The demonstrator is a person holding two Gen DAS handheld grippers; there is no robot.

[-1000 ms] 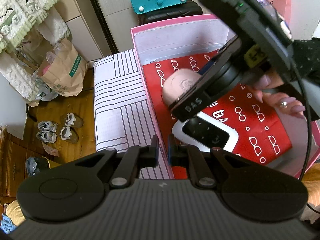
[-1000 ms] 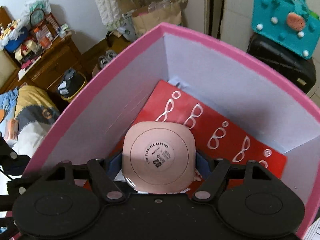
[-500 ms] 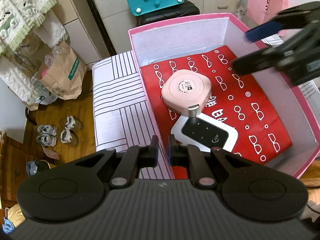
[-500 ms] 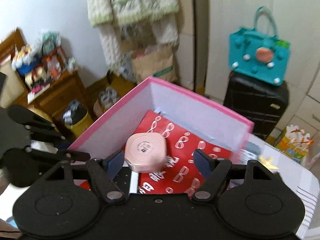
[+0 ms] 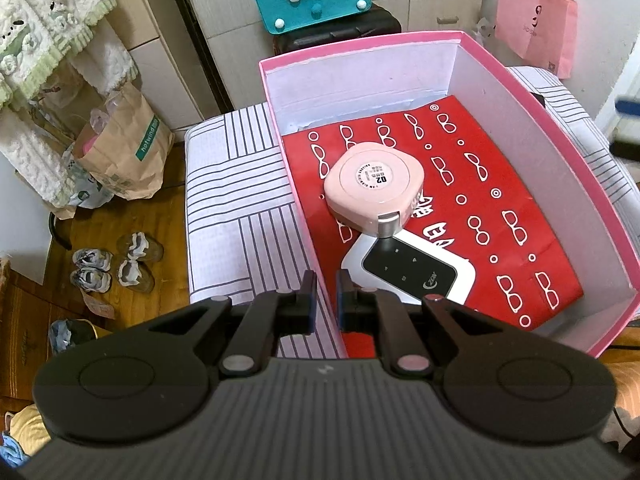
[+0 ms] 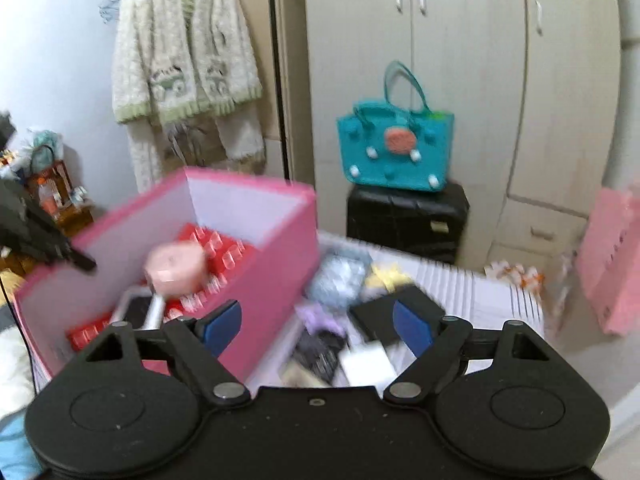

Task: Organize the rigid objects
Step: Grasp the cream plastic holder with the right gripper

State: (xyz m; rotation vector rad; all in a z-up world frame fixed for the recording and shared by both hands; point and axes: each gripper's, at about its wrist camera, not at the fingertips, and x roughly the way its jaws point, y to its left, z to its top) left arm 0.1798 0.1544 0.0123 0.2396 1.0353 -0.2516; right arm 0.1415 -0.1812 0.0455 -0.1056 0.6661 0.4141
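Pink box (image 5: pixel 592 196), centre frame: holds pink compact (image 5: pixel 374 186). Left hand-held gripper (image 5: pixel 325 300) clamped on box wall. Right hand-held gripper (image 6: pixel 318 322), empty, jaws just widening; next: blurred clutter (image 6: pixel 344 332) lower centre—straddle one item squarely.

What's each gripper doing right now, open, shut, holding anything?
Left gripper: shut on the box wall.
Right gripper: open, jaws just widened, nothing between them.
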